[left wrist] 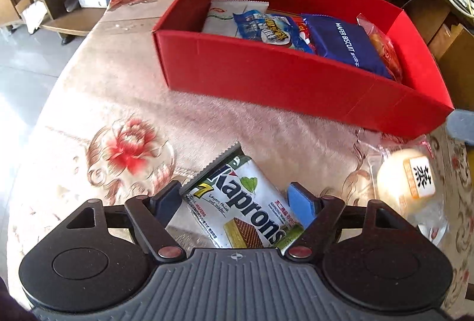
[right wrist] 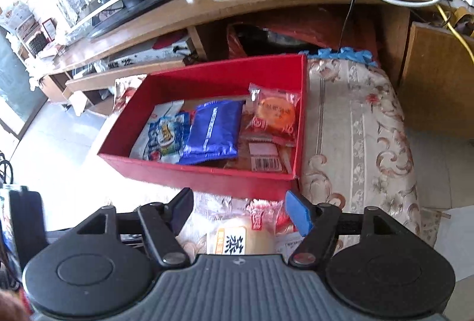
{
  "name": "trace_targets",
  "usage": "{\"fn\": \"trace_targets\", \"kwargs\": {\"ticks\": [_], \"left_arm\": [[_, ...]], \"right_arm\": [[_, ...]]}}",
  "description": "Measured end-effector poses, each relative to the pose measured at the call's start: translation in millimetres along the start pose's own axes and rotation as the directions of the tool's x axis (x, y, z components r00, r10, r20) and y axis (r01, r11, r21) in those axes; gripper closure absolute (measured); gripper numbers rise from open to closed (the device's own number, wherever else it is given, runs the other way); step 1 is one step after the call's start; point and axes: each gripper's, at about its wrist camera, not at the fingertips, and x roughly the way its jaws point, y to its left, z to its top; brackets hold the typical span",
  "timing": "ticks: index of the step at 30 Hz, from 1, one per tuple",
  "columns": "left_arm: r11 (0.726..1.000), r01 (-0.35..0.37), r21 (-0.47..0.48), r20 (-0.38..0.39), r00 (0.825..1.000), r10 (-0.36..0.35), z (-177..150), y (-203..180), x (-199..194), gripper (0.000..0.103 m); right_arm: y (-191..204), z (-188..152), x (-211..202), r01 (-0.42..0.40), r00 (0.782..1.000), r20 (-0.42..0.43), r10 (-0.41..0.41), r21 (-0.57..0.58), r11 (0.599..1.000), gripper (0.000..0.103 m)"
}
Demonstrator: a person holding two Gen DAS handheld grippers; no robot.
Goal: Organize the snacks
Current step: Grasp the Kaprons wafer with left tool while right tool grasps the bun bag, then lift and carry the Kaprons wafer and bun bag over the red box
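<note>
1. The left claw [left wrist: 237,199] is held open around one Kaprons wafer pack [left wrist: 246,202]. The pads are not seen to press on the pack, so it can be closed on next.
2. The right claw [right wrist: 238,213] is held open over one round bun in a clear wrapper [right wrist: 237,235], which lies near the box.
3. Both snacks are lying on the counter [left wrist: 103,90], at its near side.
4. One red box [left wrist: 296,81] is set farther back, open on top so snacks can be dropped in.
5. At least four packs are counted inside, among them one blue wafer biscuit pack [left wrist: 346,42].
</note>
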Motion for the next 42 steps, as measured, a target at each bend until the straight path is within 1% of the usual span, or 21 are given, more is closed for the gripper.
{"fn": "trace_targets", "kwargs": {"ticks": [4,9,11,13,19,21,22,23,24,26,31,33,35,36,37,38,42], "left_arm": [[0.999,0.044,0.019,-0.002,0.999,-0.044,-3,-5,2,0.021],[0.995,0.077,0.057,0.002,0.997,-0.077,-5,-8,3,0.016],[0.994,0.089,0.063,0.003,0.996,-0.089,-6,-7,3,0.012],[0.992,0.100,0.072,0.006,0.995,-0.100,-7,-6,4,0.010],[0.987,0.063,0.146,0.026,0.997,-0.068,-13,-10,5,0.007],[0.985,0.055,0.165,0.029,0.998,-0.060,-14,-11,6,0.007],[0.984,0.055,0.170,0.029,0.998,-0.060,-14,-11,6,0.007],[0.983,0.058,0.173,0.029,0.998,-0.064,-14,-10,5,0.008],[0.983,0.064,0.173,0.028,0.997,-0.070,-14,-9,5,0.008],[0.983,0.074,0.168,0.025,0.997,-0.079,-12,-5,3,0.010],[0.986,0.086,0.144,0.022,0.996,-0.090,-12,8,1,0.014],[0.987,0.086,0.135,0.023,0.996,-0.090,-12,12,1,0.017],[0.988,0.089,0.122,0.025,0.995,-0.093,-11,15,0,0.021],[0.989,0.089,0.118,0.027,0.995,-0.093,-11,16,1,0.020],[0.989,0.090,0.116,0.029,0.995,-0.094,-11,16,1,0.021],[0.989,0.088,0.115,0.031,0.995,-0.092,-12,17,0,0.022],[0.991,0.093,0.101,0.043,0.994,-0.098,-13,20,-2,0.028]], "right_arm": [[3,-6,12,0.019,0.999,-0.046,-0.019,-0.008,1.000,0.036],[10,-12,33,0.045,0.993,-0.107,-0.048,-0.030,0.999,0.036],[15,-14,42,0.056,0.989,-0.132,-0.062,-0.053,0.997,0.036],[21,-16,51,0.064,0.985,-0.152,-0.075,-0.077,0.995,0.036],[32,-25,76,0.117,0.969,-0.202,-0.146,-0.149,0.982,0.035],[36,-29,81,0.137,0.964,-0.199,-0.173,-0.182,0.974,0.034],[37,-31,83,0.151,0.963,-0.194,-0.190,-0.198,0.969,0.031],[38,-31,84,0.152,0.963,-0.193,-0.191,-0.199,0.968,0.024],[36,-31,86,0.142,0.965,-0.195,-0.178,-0.187,0.972,0.020],[33,-30,88,0.108,0.968,-0.207,-0.141,-0.163,0.981,0.002],[35,-31,90,0.116,0.967,-0.203,-0.152,-0.178,0.977,0.002],[37,-32,88,0.136,0.966,-0.192,-0.173,-0.193,0.972,0.009],[41,-35,82,0.181,0.960,-0.172,-0.221,-0.221,0.958,0.032],[41,-35,78,0.177,0.962,-0.165,-0.215,-0.219,0.959,0.038],[41,-35,75,0.170,0.965,-0.162,-0.206,-0.210,0.963,0.046],[41,-36,71,0.169,0.967,-0.157,-0.202,-0.203,0.965,0.048],[49,-43,61,0.183,0.966,-0.138,-0.217,-0.224,0.957,0.049]]}}
